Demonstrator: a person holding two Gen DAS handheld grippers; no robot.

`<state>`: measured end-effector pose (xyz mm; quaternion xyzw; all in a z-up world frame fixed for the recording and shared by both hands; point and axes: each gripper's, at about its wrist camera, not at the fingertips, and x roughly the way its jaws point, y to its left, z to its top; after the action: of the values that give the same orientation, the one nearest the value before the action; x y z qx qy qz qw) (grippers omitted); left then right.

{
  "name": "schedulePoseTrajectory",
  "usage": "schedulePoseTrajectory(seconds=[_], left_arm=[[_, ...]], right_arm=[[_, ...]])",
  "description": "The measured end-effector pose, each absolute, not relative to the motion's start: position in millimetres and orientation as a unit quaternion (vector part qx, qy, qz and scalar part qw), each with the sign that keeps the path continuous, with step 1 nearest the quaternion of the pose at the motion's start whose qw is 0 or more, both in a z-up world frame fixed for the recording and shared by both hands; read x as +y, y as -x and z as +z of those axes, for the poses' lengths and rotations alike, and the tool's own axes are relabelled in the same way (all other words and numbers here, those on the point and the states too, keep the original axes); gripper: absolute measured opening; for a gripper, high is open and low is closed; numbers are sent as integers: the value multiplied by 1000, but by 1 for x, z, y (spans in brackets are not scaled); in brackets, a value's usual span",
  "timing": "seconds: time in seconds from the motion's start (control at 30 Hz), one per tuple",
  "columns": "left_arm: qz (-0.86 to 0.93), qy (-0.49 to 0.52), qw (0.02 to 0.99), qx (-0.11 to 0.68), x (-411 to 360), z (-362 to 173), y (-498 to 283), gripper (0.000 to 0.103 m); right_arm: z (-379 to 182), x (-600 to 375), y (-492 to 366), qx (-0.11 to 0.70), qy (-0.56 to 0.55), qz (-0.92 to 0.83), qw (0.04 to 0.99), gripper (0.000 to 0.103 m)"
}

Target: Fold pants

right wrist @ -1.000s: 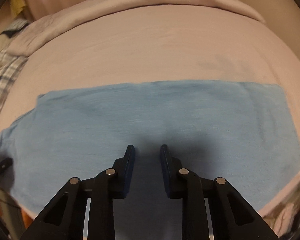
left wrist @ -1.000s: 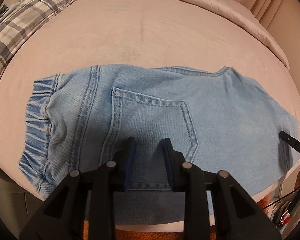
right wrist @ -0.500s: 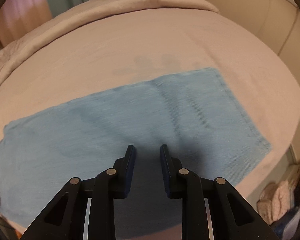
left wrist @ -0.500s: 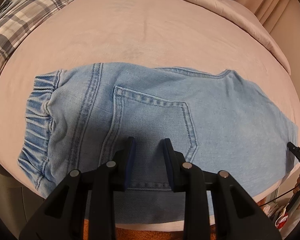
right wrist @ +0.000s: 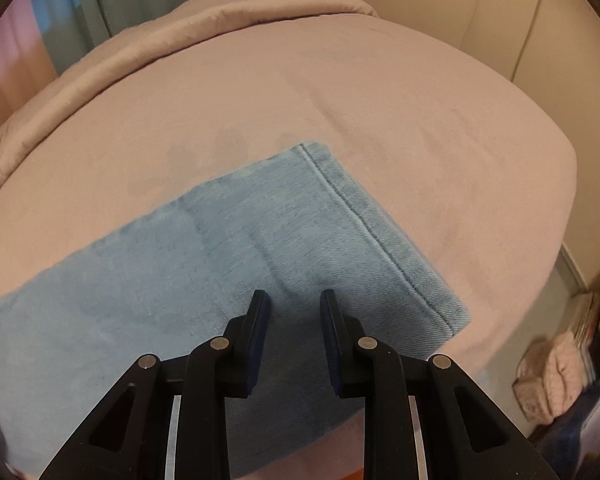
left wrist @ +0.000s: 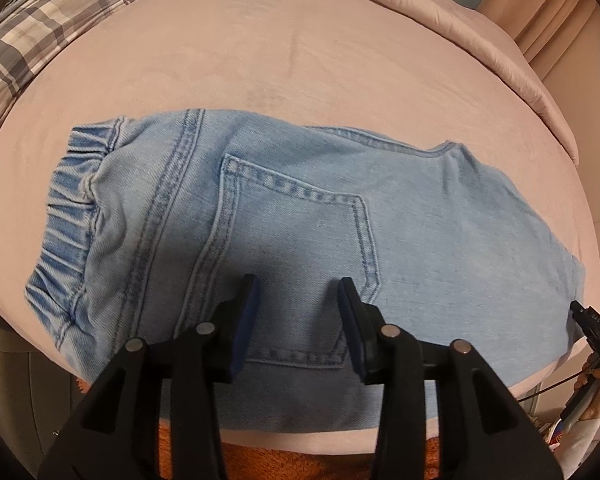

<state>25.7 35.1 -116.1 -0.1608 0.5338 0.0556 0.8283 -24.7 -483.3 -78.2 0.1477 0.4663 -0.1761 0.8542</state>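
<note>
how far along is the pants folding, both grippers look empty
Done: the jeans lie flat on the bed, apparently folded lengthwise, one back pocket up. In hand: nothing; the left gripper and right gripper hover open. Left: the crosswise folds, bringing the hem toward the waistband.

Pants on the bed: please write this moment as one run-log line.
pants: flat on bed, legs stacked | left gripper: open, above back pocket | right gripper: open, near hem | fold: not started
</note>
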Motion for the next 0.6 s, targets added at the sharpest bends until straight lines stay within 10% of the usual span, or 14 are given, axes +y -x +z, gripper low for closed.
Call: schedulePoseTrajectory(seconds=[0.6], left_arm=[[16, 213, 819, 532, 31, -120, -39, 65]], right_arm=[[-74, -463, 14, 492, -120, -195, 840, 23]])
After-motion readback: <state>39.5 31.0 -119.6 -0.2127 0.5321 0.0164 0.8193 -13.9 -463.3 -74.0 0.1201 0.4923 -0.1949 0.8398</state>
